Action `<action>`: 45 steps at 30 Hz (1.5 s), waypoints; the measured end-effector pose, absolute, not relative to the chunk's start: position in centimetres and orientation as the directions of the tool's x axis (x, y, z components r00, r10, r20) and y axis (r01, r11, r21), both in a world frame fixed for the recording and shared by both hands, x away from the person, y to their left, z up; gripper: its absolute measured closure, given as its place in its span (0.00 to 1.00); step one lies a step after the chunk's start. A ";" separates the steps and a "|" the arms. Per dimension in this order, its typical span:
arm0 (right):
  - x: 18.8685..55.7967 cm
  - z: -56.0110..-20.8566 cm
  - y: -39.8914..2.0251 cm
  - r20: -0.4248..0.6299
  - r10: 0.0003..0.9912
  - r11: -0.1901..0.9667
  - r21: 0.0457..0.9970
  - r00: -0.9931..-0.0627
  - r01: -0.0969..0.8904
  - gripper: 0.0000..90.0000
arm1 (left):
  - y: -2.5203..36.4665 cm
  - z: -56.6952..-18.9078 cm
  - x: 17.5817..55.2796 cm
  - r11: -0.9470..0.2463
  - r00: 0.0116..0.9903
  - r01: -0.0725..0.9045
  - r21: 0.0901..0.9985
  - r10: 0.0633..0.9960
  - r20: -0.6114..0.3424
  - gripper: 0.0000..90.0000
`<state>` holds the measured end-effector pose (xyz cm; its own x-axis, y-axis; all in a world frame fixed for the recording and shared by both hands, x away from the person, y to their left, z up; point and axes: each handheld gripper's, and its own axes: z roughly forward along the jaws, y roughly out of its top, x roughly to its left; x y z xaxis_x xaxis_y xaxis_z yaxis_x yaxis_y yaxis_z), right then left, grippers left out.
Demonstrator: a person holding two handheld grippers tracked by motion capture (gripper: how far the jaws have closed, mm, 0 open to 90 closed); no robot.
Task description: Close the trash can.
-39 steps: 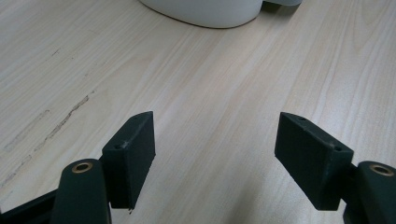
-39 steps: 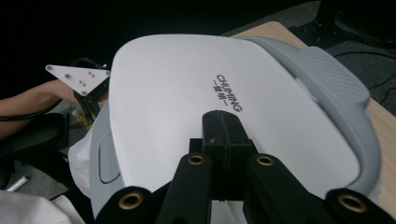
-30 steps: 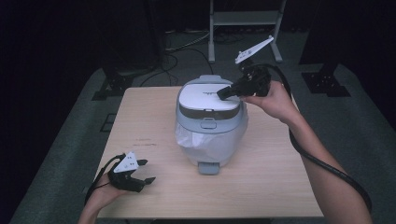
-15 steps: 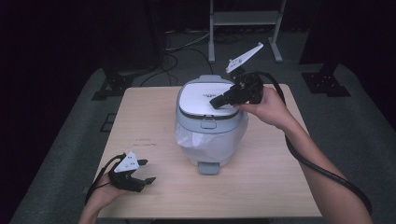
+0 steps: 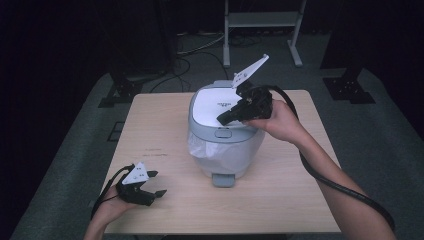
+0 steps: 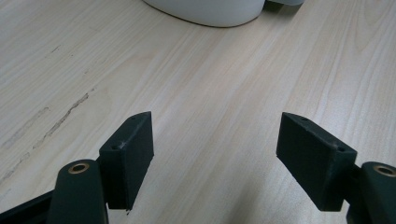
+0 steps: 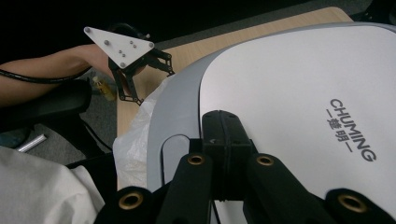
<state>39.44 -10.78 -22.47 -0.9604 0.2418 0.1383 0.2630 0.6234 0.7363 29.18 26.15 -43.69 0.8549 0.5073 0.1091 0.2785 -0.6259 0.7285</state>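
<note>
At the near left corner of the bench [image 5: 165, 135], the left gripper [image 5: 150, 186] rests low on the wood close to the front edge, its jaws spread wide with nothing between them. In the left gripper view bare wood runs ahead of the jaws up to the rounded base of the bin, so that stretch lies open. The pedal bin [image 5: 225, 137] stands upright near the bench's middle, slightly toward the far edge, with a white liner bag [image 5: 210, 150] bunched out under its rim and the foot pedal [image 5: 223, 179] facing the near side. Wide strips of bare bench lie on both sides of it. Over the lid [image 5: 212, 102] sits the right gripper [image 5: 223, 119], jaws pressed together, tips at the lid's front edge by the grey latch; whether they actually touch the lid is hard to judge. The right part of the bench carries only the person's forearm and trailing cable.
</note>
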 end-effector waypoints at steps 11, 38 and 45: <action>39.1 -23.0 -10.8 0.107 0.269 0.622 0.739 -0.957 0.258 1.00 | 26.1 -43.7 29.2 -0.622 0.854 0.281 0.731 0.510 0.106 0.29; 37.3 -21.6 -17.3 0.098 0.401 0.567 0.755 -0.911 0.330 0.76 | 25.8 -43.8 29.5 -0.627 0.858 0.280 0.727 0.504 0.104 0.28; 36.7 -22.2 -18.8 0.105 0.427 0.558 0.751 -0.898 0.353 0.69 | 25.7 -43.8 29.4 -0.625 0.858 0.279 0.729 0.504 0.103 0.28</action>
<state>36.67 -18.78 -22.19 -0.8983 0.4267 0.1049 0.3528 0.5579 0.7512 29.45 25.73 -43.80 0.8577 0.5037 0.1033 0.2790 -0.6246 0.7295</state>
